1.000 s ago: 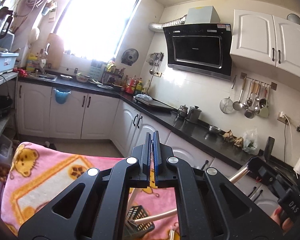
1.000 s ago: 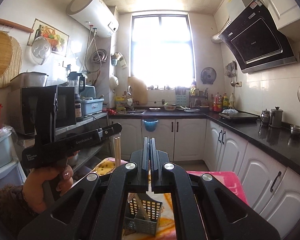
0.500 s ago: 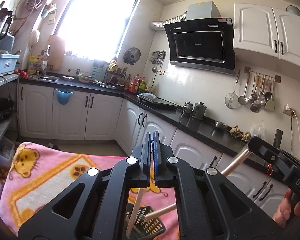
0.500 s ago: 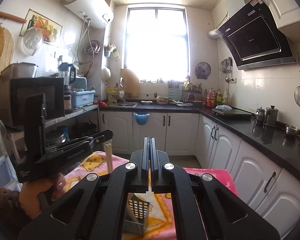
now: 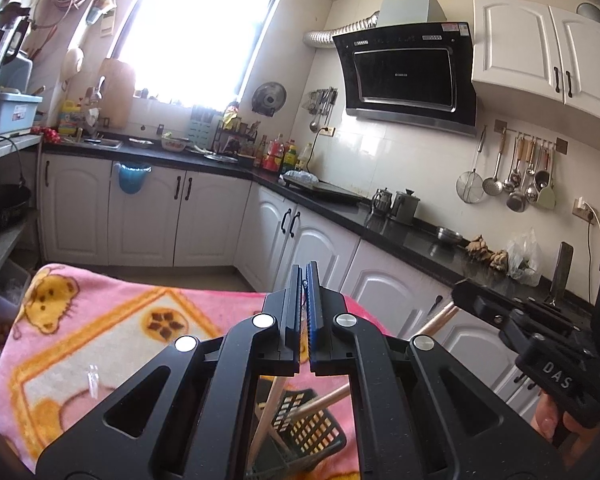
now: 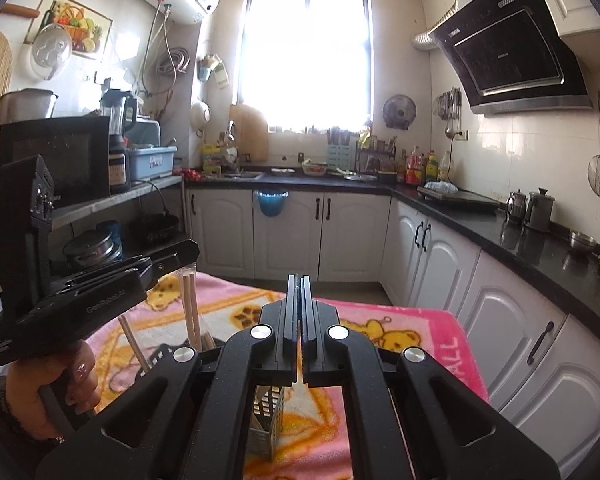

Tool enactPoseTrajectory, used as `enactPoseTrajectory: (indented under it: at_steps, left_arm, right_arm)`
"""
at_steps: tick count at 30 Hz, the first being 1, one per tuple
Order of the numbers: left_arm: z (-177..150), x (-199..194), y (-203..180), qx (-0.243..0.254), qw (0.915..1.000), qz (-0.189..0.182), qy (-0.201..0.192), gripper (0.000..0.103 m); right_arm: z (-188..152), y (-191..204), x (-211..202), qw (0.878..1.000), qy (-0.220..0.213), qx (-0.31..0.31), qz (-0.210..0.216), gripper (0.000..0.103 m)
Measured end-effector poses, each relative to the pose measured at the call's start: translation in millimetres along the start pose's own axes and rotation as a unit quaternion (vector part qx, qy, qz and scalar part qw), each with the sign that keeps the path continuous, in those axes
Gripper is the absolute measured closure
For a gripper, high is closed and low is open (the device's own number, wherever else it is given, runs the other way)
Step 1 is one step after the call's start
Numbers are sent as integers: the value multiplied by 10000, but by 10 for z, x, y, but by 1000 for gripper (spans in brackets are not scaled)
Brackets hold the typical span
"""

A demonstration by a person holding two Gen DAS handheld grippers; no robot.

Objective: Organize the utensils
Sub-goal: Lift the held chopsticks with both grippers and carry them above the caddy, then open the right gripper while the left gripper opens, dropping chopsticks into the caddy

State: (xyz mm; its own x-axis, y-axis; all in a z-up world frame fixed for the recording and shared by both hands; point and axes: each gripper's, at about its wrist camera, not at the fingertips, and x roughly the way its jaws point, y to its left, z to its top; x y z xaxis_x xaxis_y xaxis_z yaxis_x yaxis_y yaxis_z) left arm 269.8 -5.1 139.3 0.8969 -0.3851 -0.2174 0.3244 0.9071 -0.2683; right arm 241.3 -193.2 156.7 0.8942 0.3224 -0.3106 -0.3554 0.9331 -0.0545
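Wooden chopsticks point(image 5: 266, 412) leaning in dark slotted basket point(image 5: 312, 428) on blanket.

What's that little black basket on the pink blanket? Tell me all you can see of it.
The black basket looks like plastic, a small utensil holder with walls of square grid holes. It stands tilted on the pink cartoon-bear blanket, mostly hidden behind the gripper bodies. Pale wooden chopsticks lean out of it at different angles. Neither gripper touches it.
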Motion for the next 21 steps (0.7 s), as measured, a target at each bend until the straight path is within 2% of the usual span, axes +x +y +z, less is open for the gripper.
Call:
enactPoseTrajectory:
  at_steps: [16,18,20,21]
  left_arm:
    - [-335,28,114,-60,9991,95,413,102]
    - [-346,15,117,-45,9990,129,431,102]
    - [-350,-10,116,-24,9990,165,427,102]
    - [-351,-14,118,-25,9989,175,436,102]
  right_arm:
    - [-380,112,265,9989,395,216,114,100]
    - [-389,134,251,9989,394,226,134,94]
    - [-395,133,226,9989,366,254,133,79]
    - [-396,128,214,9989,352,271,131,77]
